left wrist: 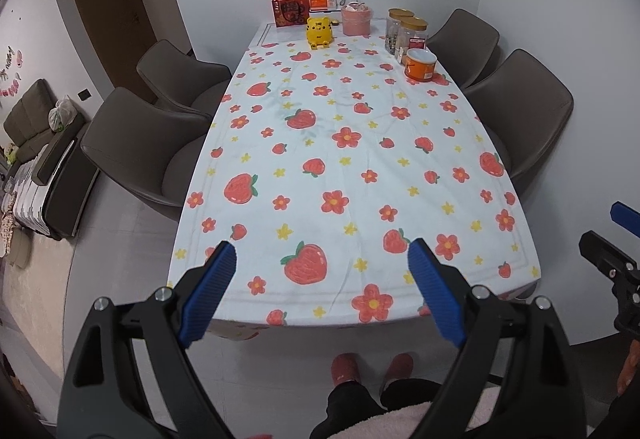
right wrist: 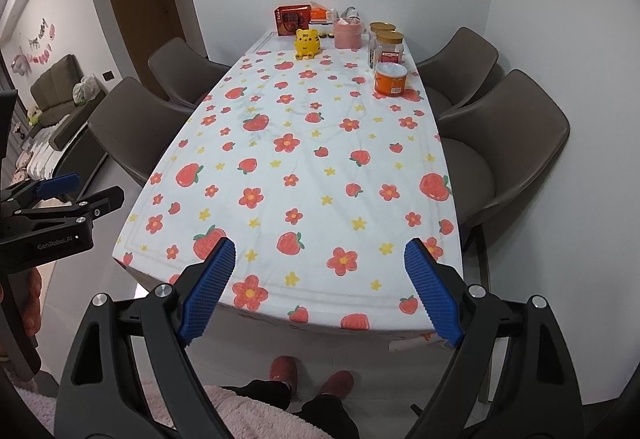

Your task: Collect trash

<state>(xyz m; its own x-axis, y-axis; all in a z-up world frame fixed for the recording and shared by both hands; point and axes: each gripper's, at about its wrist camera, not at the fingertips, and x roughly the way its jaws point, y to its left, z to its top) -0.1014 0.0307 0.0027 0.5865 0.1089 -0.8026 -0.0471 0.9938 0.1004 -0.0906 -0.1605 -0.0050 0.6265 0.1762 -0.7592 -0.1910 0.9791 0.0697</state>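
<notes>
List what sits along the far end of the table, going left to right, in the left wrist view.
Red box → yellow tiger figure → pink tub → gold-lidded jars → orange tub, which sits nearer than the rest.

Yellow tiger toy (left wrist: 319, 32) beside pink tub (left wrist: 356, 20); brown chairs (left wrist: 520, 111) flanking table (left wrist: 352, 175)

Both tongs are held side by side at a similar height, pointing forward. The left tongs (left wrist: 322, 259) stand wide apart, blue pads gripping nothing. The right tongs (right wrist: 320, 257) gape equally wide and are also empty.
</notes>
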